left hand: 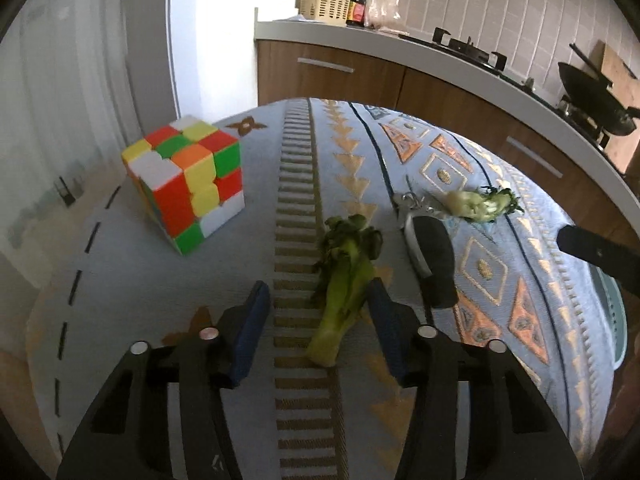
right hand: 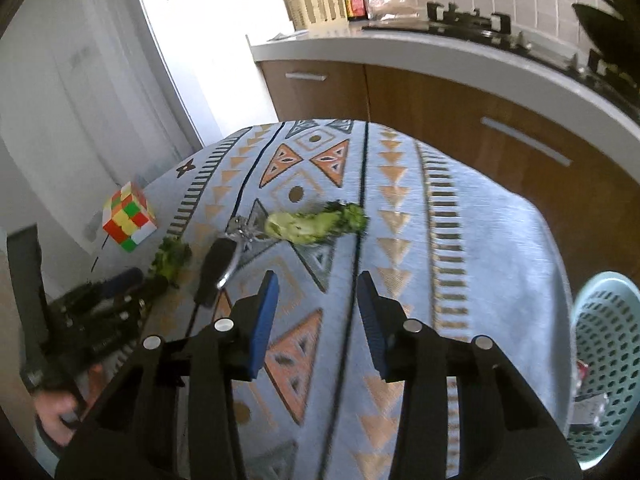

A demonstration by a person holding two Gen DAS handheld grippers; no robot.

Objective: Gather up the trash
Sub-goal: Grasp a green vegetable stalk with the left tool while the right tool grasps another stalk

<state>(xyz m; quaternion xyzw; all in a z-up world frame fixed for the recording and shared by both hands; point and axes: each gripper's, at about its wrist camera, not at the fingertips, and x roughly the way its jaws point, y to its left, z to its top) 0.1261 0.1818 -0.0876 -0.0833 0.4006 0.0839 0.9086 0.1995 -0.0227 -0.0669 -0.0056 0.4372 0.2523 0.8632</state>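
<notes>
- A green vegetable stalk point(left hand: 344, 280) lies on the patterned tablecloth point(left hand: 500, 248), between the spread blue pads point(left hand: 250, 328) of the left gripper point(left hand: 316, 300); whether the right-hand pad touches it is unclear.
- A second, paler vegetable stub point(right hand: 312, 222) lies farther along the cloth, ahead of the right gripper point(right hand: 316, 292), whose jaws stand open over bare cloth with nothing between them.
- A black car key point(left hand: 434, 260) with a metal ring rests between the two scraps.
- A scrambled Rubik's cube point(left hand: 186, 182) sits near the table's left edge.
- A pale teal perforated basket point(right hand: 604, 360) stands off the table's right side.

Both tools point(left hand: 316, 300) point(right hand: 316, 308): black frames, blue pads, silver screws.
</notes>
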